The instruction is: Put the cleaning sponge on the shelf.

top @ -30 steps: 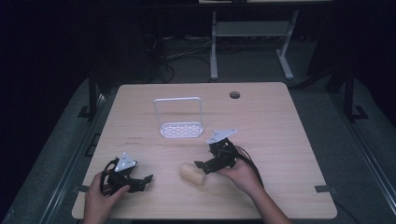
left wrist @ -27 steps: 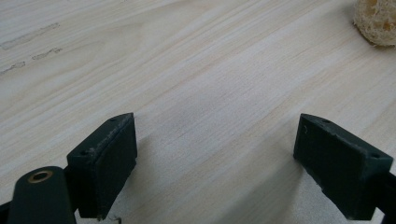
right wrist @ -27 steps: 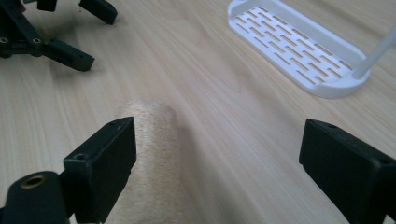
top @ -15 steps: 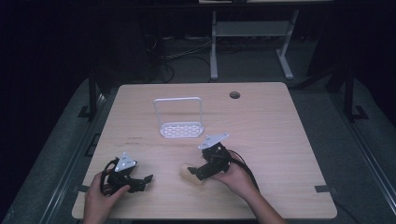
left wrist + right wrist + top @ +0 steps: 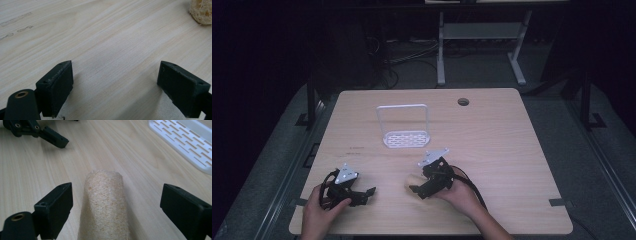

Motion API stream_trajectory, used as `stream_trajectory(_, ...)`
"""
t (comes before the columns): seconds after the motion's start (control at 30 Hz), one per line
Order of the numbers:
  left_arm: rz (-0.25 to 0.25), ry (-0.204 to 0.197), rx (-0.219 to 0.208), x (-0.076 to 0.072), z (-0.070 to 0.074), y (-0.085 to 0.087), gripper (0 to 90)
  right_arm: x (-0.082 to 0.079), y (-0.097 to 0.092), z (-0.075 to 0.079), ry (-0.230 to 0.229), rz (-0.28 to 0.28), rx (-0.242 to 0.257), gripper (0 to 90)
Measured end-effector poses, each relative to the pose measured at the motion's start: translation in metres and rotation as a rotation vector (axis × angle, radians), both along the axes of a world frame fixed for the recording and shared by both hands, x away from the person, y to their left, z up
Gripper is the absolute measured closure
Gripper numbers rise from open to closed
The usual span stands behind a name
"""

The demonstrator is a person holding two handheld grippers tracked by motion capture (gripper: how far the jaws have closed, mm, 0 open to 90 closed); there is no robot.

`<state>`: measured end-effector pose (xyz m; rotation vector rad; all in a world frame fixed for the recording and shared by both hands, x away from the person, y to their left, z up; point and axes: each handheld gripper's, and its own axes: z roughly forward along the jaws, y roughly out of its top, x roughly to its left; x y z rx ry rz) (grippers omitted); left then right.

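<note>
- High view: I hold two grippers, one in each hand. My right gripper (image 5: pixel 416 189) sits near the middle of the front half of the table (image 5: pixel 512 150), its jaws apart around one pale loofah roll (image 5: pixel 410 181) lying on the wood.
- My left gripper (image 5: pixel 367 194) rests near the front left corner, well apart from the roll, jaws pointing toward it.
- One white rack (image 5: pixel 405 134) with a slotted base and an upright hoop stands farther back, beyond both grippers. One round cable hole (image 5: pixel 463 101) is cut near the far edge.
- Left gripper view: my two black jaws stand wide apart with bare wood between them, gripping nothing. The end of the loofah roll (image 5: pixel 202 10) shows at the top right corner, well apart from the jaws.
- Right gripper view: my two jaws are spread wide, and the single loofah roll (image 5: pixel 105 205) lies lengthwise between them, nearer the left-hand jaw; neither jaw presses it.
- Beyond it, my left gripper (image 5: pixel 37 132) shows at the top left, and the rack's slotted base (image 5: pixel 185 142) at the top right.
</note>
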<state>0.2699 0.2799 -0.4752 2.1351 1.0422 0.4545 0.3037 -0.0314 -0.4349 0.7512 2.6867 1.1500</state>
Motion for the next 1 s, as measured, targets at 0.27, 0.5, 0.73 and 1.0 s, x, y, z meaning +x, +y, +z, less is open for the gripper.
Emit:
stream_trajectory(0.27, 0.0, 0.0, 0.0, 0.0, 0.0, 0.0, 12.9, -0.001, 0.005, -0.009, 0.009, 0.01, -0.029, 13.3)
stream_trajectory(0.5, -0.001, 0.0, 0.001, 0.0, 0.0, 0.0, 12.9, -0.001, 0.008, -0.015, 0.003, 0.014, -0.046, 13.4)
stream_trajectory(0.73, 0.001, 0.0, 0.001, 0.0, 0.0, 0.0, 12.9, -0.001, 0.01, -0.02, -0.002, 0.018, -0.074, 13.4)
stream_trajectory(1.0, -0.002, 0.001, 0.003, 0.0, 0.0, 0.0, 12.9, -0.002, 0.012, -0.025, -0.004, 0.023, -0.092, 14.4)
